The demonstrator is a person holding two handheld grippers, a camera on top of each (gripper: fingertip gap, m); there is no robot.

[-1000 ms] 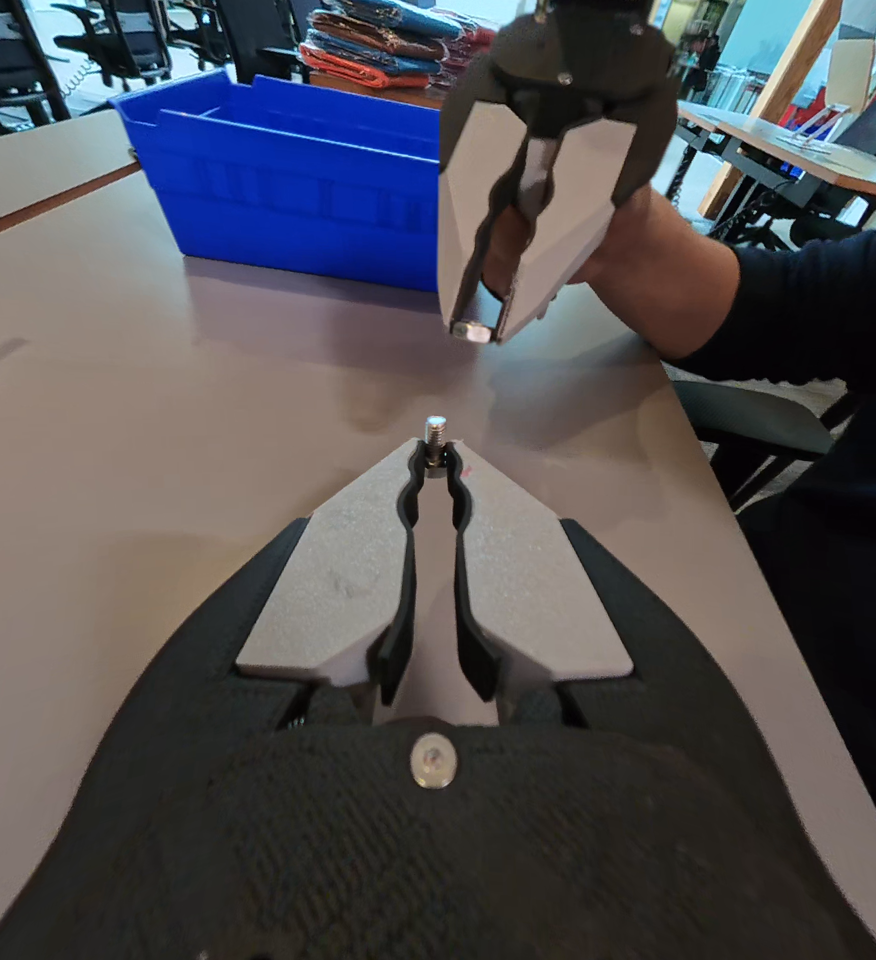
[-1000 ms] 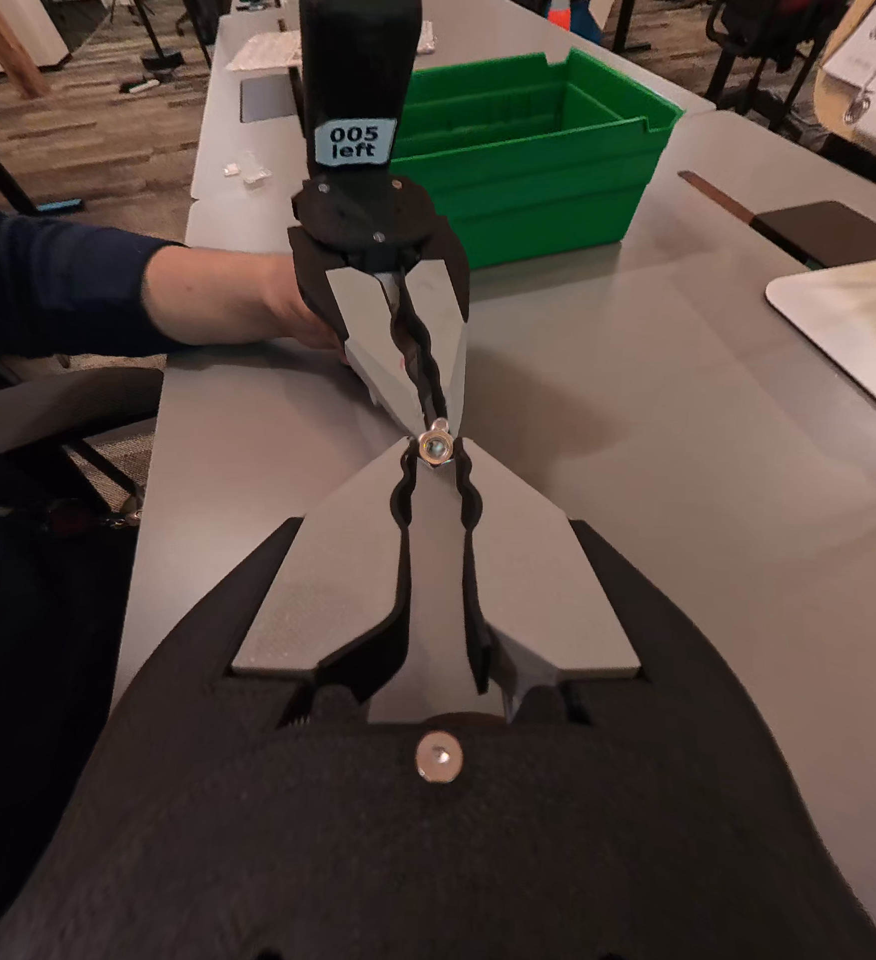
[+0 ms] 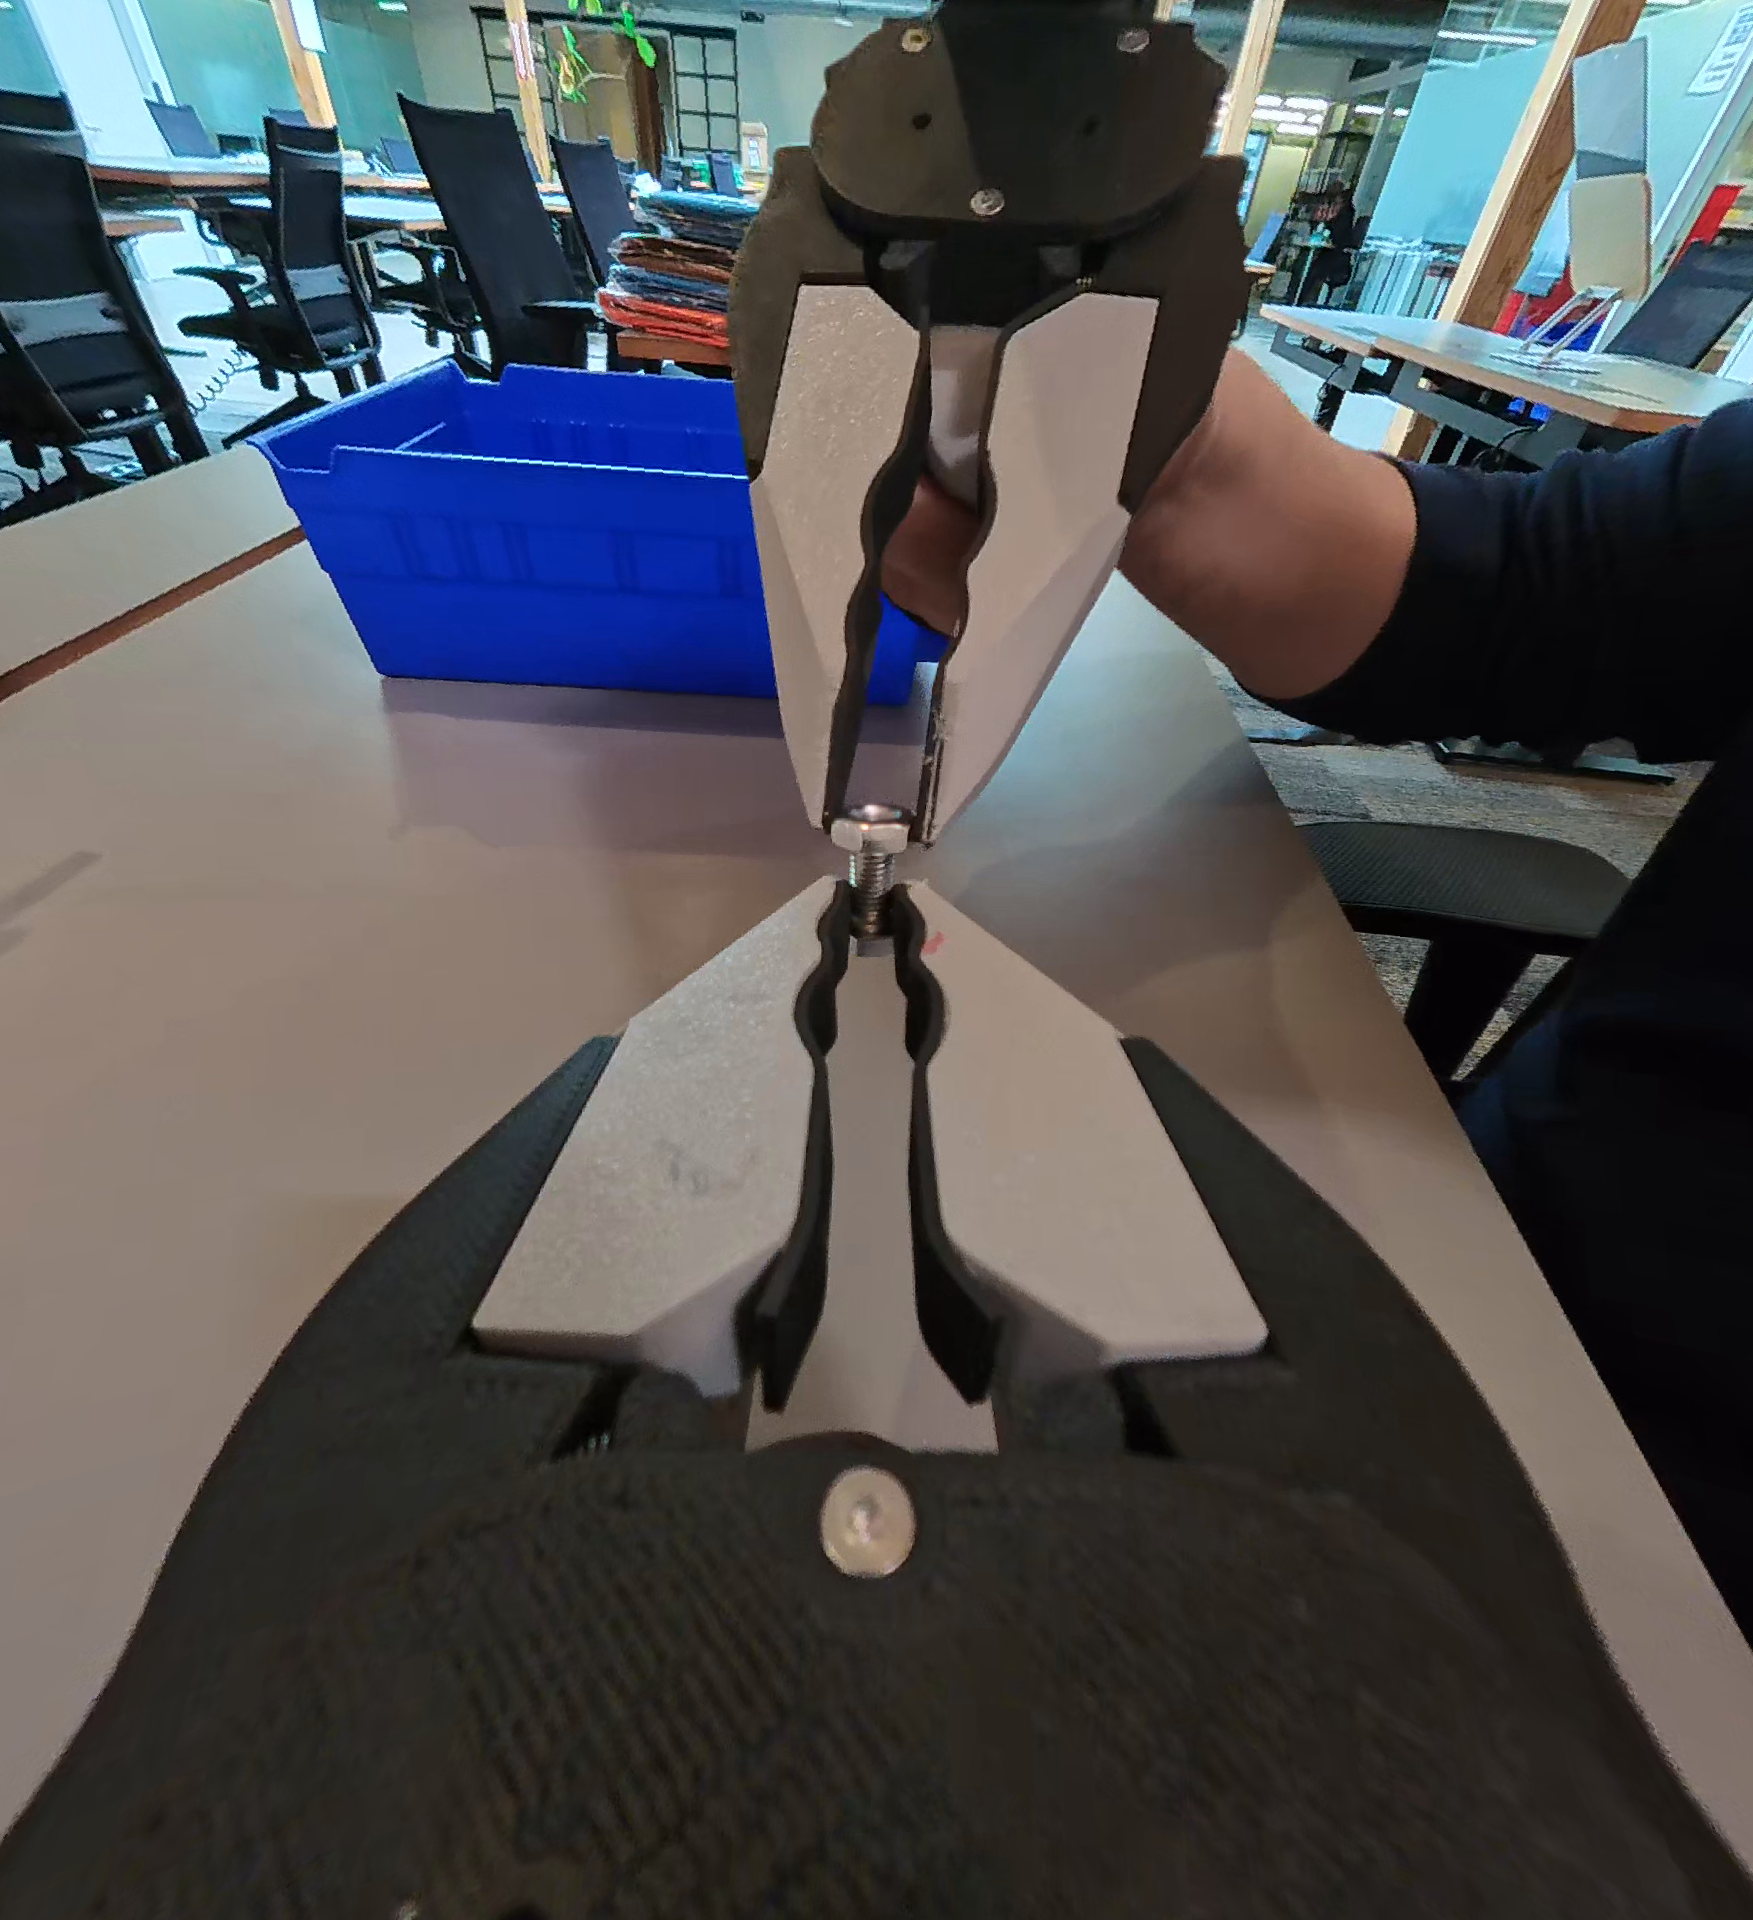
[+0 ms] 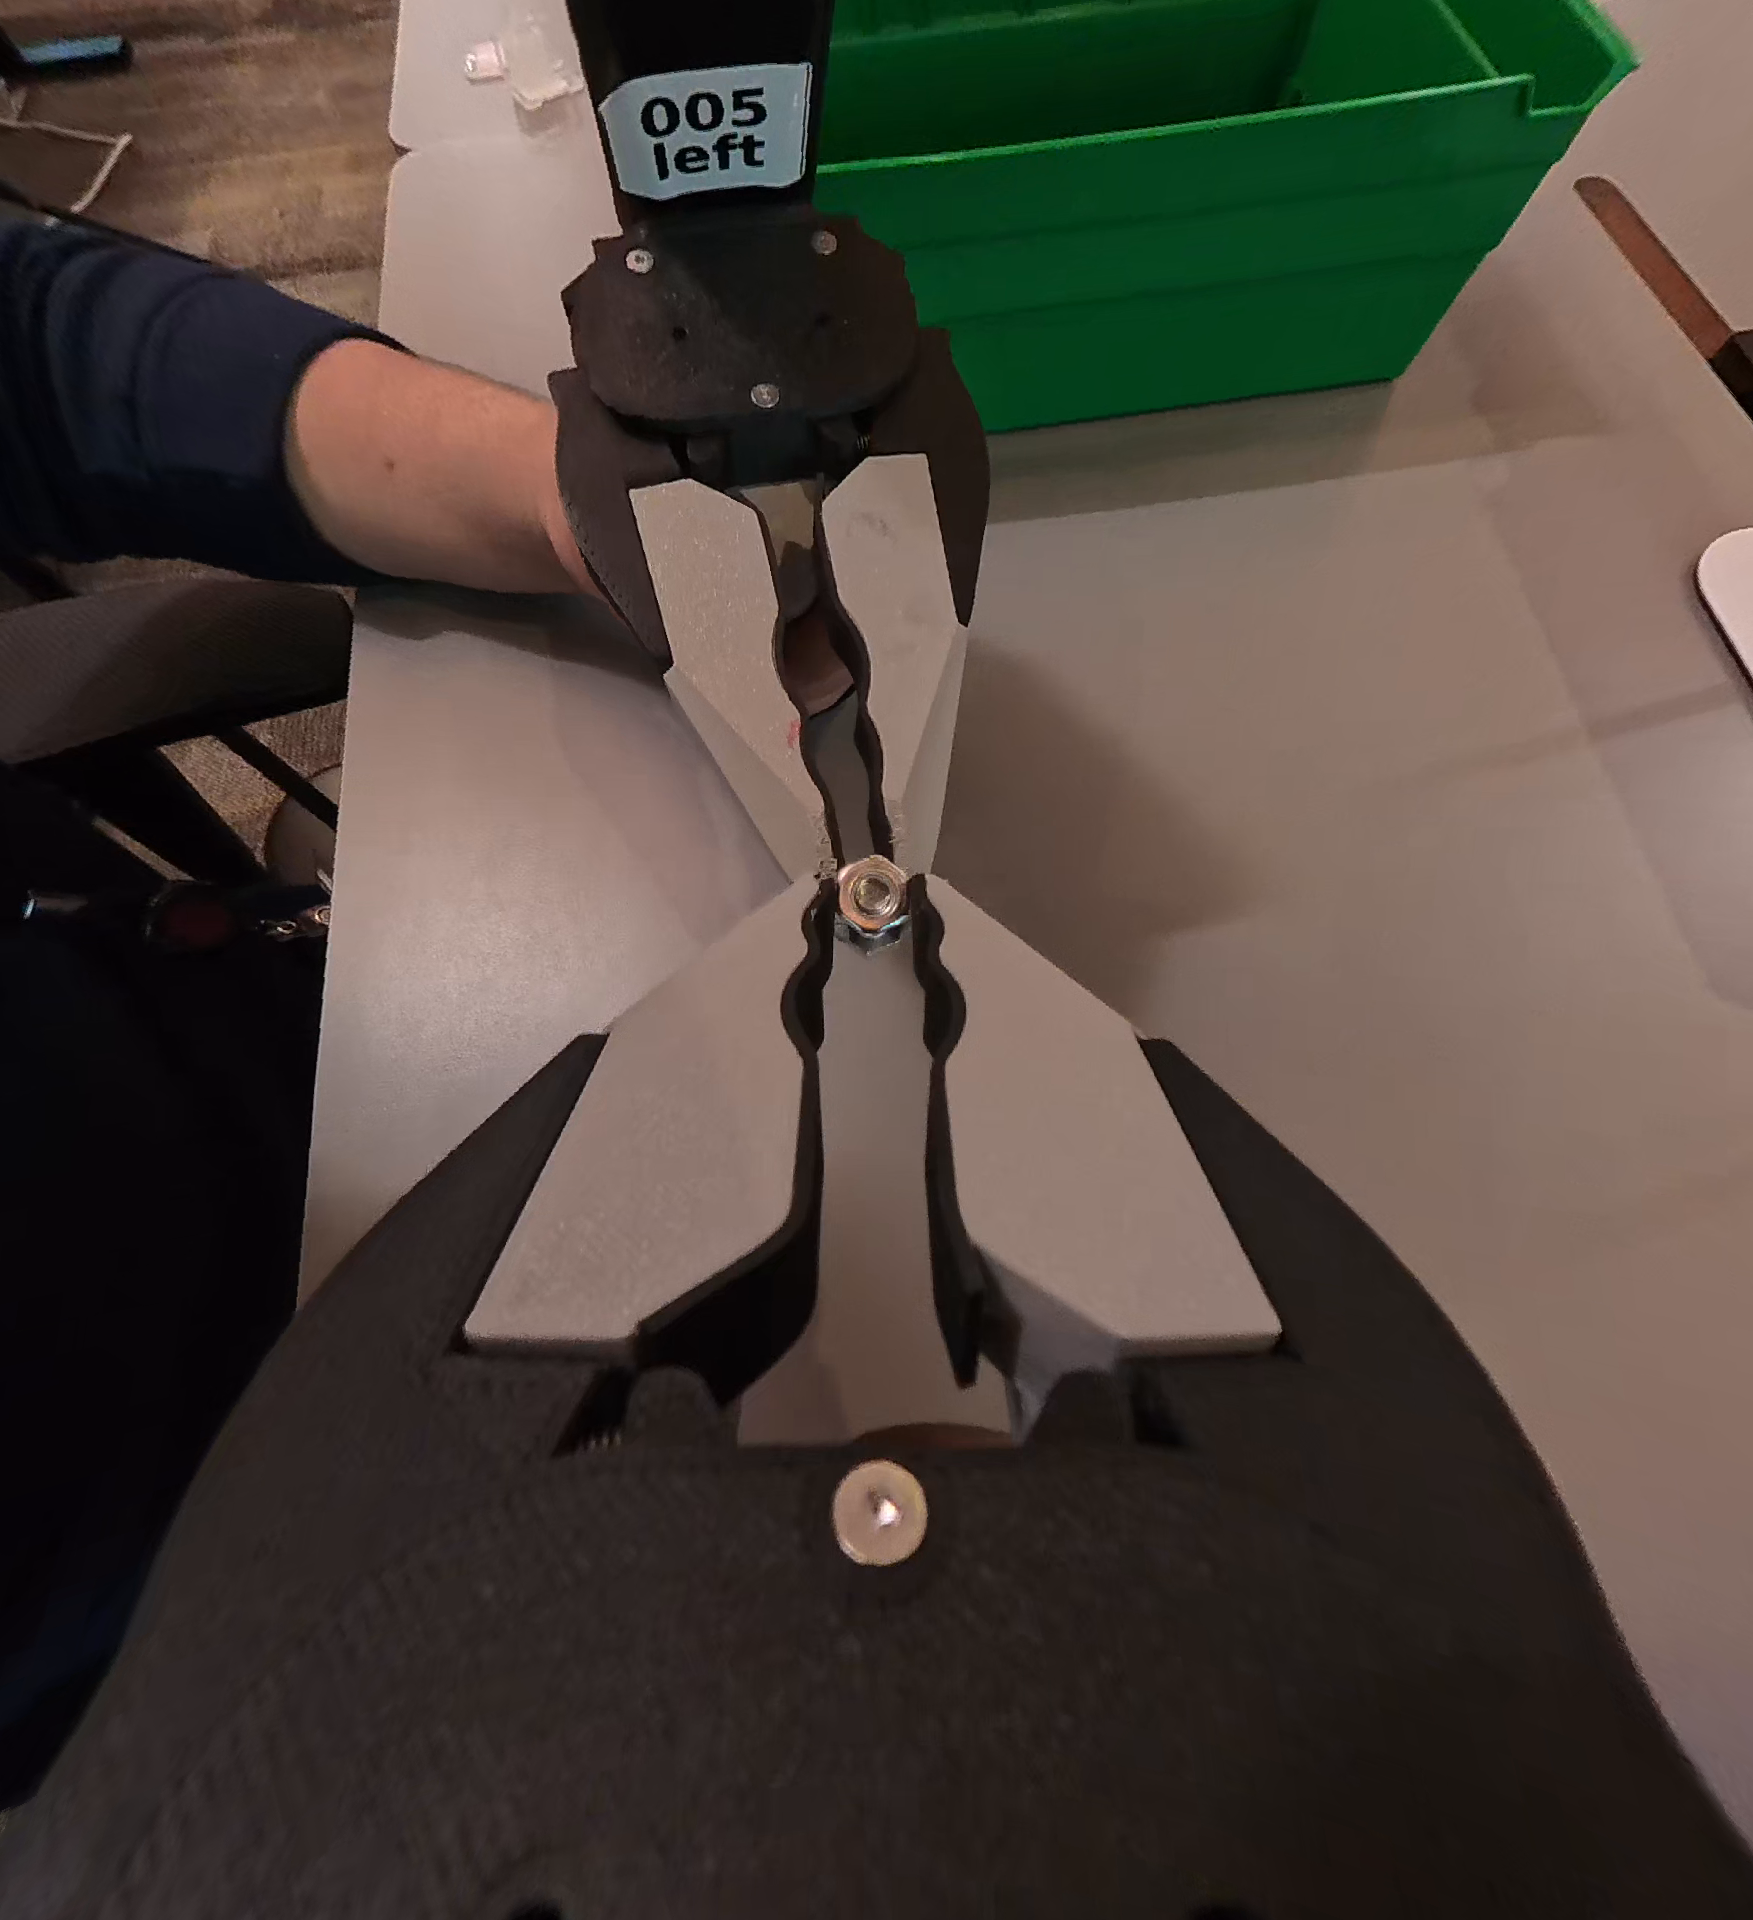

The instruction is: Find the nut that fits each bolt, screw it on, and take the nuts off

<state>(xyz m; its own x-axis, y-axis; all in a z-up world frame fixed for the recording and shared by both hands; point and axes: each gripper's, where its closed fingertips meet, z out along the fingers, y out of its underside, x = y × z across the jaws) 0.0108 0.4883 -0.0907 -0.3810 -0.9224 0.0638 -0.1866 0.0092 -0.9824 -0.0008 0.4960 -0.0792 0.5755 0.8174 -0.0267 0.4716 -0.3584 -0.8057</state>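
Left gripper, centre of the left wrist view: fingers pinched on a threaded steel bolt, its shank pointing up the frame away from the camera. Right gripper, reaching down from the top of that frame: clamped on a hex nut, seated on the bolt's threaded end. Both tools meeting tip to tip over the grey table, above the surface.

In the right wrist view: nut at centre, seen end-on, between the right gripper's tips; left gripper coming in from the top. Blue bin upper left of the left wrist view. Green bin upper right of the right wrist view, well apart from the bolt.
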